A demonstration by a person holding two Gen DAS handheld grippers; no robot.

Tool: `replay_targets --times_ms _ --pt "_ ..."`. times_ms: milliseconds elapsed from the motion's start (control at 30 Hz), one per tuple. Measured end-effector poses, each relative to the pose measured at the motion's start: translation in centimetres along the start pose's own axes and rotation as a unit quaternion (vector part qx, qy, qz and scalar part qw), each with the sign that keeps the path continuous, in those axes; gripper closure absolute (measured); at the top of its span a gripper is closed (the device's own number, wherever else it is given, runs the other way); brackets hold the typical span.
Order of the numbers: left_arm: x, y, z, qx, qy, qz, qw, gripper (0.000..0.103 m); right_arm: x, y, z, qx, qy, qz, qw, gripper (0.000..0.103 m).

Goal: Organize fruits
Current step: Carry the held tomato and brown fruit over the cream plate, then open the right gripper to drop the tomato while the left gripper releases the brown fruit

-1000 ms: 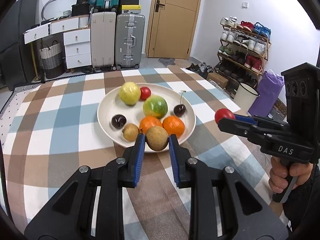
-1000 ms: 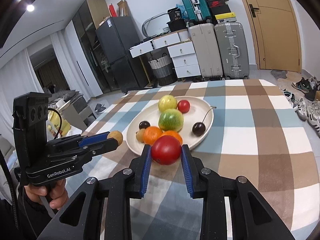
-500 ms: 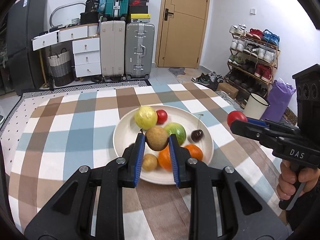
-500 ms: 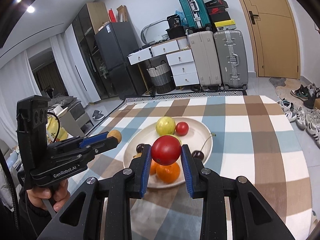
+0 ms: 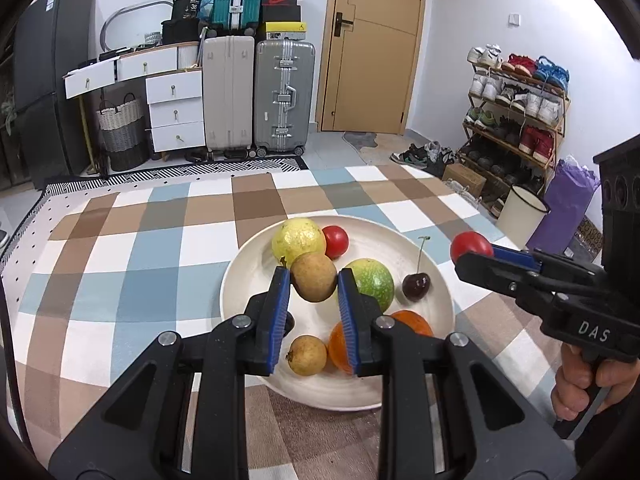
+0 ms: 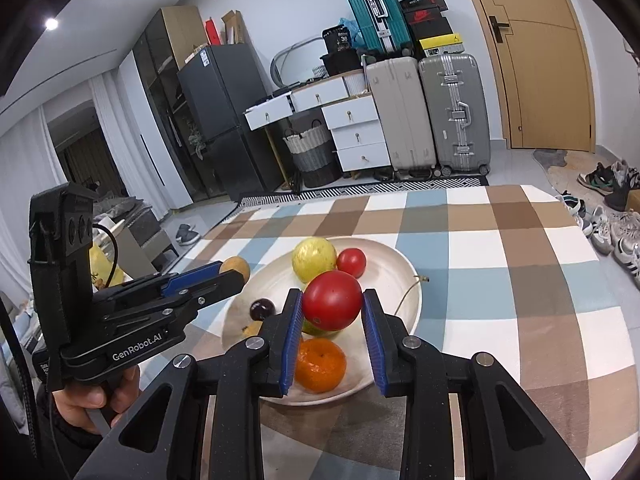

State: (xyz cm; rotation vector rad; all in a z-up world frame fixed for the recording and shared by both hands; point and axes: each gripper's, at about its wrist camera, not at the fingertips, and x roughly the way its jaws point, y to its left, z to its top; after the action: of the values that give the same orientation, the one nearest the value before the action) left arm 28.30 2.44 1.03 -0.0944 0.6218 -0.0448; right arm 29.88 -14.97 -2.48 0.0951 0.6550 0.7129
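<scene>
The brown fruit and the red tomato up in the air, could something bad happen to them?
Maybe. The left tool pinches the round brown fruit only at its sides, so it could slip and fall onto the fruits in the plate. The right tool squeezes the red tomato, which might bruise. The plate is already crowded, so a dropped fruit could roll off.

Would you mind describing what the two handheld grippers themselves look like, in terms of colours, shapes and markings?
Both are matte black plastic pistol-grip tools with silver pivot screws and ribbed blue finger pads. The left gripper reads "GenRobot.AI" in white, with a black cable looping behind its camera block. The right gripper reads "DAS". Bare hands hold them.
</scene>
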Motion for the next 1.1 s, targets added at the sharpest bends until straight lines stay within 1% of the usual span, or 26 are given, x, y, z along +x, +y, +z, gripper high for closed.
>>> replay_targets --times_ms 300,700,900,1100 --pt "2.1 0.0 -0.7 0.006 0.016 -0.001 0.9999 0.081 2.0 -0.9 -0.5 0.011 0.021 -0.004 1.0 0.073" --pt "2.9 0.2 -1.2 0.002 0.026 0.001 0.9997 0.081 3.8 -1.3 -1.2 0.013 0.041 -0.014 0.999 0.073" --pt "3.0 0.1 -1.2 0.005 0.026 0.006 0.9996 0.081 3.7 -1.4 -1.1 0.013 0.035 -0.014 0.999 0.073" --pt "2.8 0.0 -1.3 0.003 0.025 0.008 0.9997 0.081 3.7 -1.5 -1.0 0.009 0.033 -0.025 0.999 0.073"
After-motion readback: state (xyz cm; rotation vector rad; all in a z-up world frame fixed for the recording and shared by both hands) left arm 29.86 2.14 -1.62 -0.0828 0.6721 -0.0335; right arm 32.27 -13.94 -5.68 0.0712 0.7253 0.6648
